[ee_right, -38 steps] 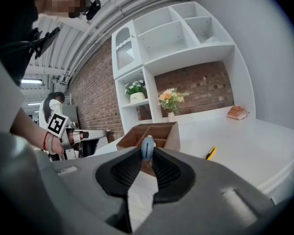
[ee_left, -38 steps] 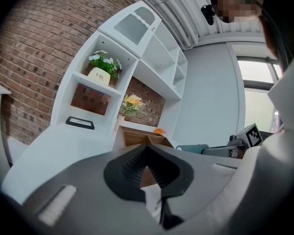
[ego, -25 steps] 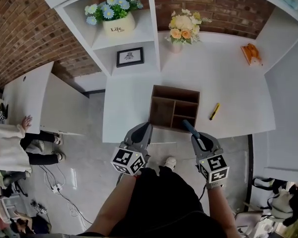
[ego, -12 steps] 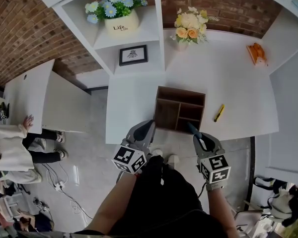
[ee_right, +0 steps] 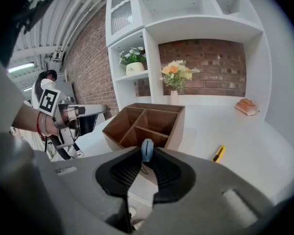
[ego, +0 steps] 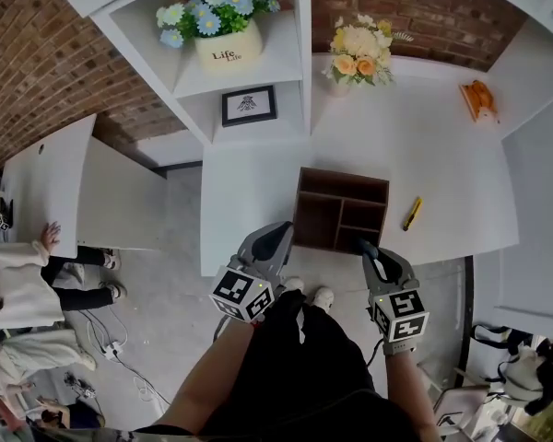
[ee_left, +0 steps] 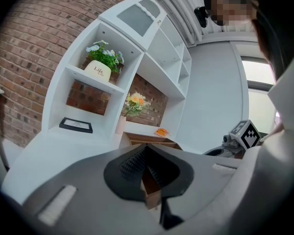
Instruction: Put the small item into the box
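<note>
Right gripper, pointing forward, has edged toward the box, clamping the item.

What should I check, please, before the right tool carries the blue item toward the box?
1. Blue item clamped in right tool: ok.
2. Box upright, visible compartments empty: ok.
3. Blue item above a compartment: not ok, only about at the near wall.
4. Left tool shut, empty, beside the box: ok.
5. Yellow item lying right of the box, apart from it: ok.
</note>
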Demonstrator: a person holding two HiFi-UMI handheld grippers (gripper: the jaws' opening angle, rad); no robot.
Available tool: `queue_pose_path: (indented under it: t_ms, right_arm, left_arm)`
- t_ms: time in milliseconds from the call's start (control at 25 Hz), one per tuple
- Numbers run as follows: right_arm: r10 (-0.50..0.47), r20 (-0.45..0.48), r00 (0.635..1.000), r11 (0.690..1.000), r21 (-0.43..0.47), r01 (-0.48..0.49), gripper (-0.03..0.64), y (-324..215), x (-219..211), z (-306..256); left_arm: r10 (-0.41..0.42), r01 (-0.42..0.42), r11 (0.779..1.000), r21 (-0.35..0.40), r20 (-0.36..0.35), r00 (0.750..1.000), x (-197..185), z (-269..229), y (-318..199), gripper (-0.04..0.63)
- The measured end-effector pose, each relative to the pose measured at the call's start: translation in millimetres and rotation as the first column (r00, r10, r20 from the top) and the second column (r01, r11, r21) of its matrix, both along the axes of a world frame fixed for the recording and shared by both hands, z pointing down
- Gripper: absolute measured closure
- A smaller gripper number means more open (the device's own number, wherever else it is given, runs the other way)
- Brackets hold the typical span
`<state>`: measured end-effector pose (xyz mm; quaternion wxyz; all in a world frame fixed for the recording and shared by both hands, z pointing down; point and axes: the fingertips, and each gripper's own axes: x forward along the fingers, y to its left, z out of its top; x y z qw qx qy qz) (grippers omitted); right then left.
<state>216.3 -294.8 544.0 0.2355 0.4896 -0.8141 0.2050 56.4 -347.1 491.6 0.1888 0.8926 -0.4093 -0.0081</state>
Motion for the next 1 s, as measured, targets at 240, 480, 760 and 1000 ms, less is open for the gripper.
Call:
queue_pose_path:
  t_ms: [240, 480, 760, 1000]
  right_arm:
    - [-0.008, -0.022, 1.000, 1.000, 0.014, 0.009, 0.549, -4, -6, -2]
    - [-0.005, -0.049, 0.999, 1.000, 0.010, 0.005, 0.546, -2, -7, 2]
    - [0.002, -0.060, 0.998, 1.000, 0.027, 0.000, 0.543, -5, -6, -2]
    - [0.011, -0.055, 0.998, 0.999, 0.034, -0.009, 0.540, -3, -3, -4]
  left_arm:
    - [0.009, -0.009, 1.000, -0.005, -0.009, 1.000, -4, 1, -6, 0.595]
    - [0.012, -0.012, 1.000, -0.006, -0.015, 1.000, -6, 1, -10, 0.597]
    - [0.013, -0.013, 1.000, -0.009, -0.020, 1.000, -6, 2, -13, 0.597]
    - [0.021, -0.021, 1.000, -0.018, -0.021, 1.000, -3, 3, -11, 0.595]
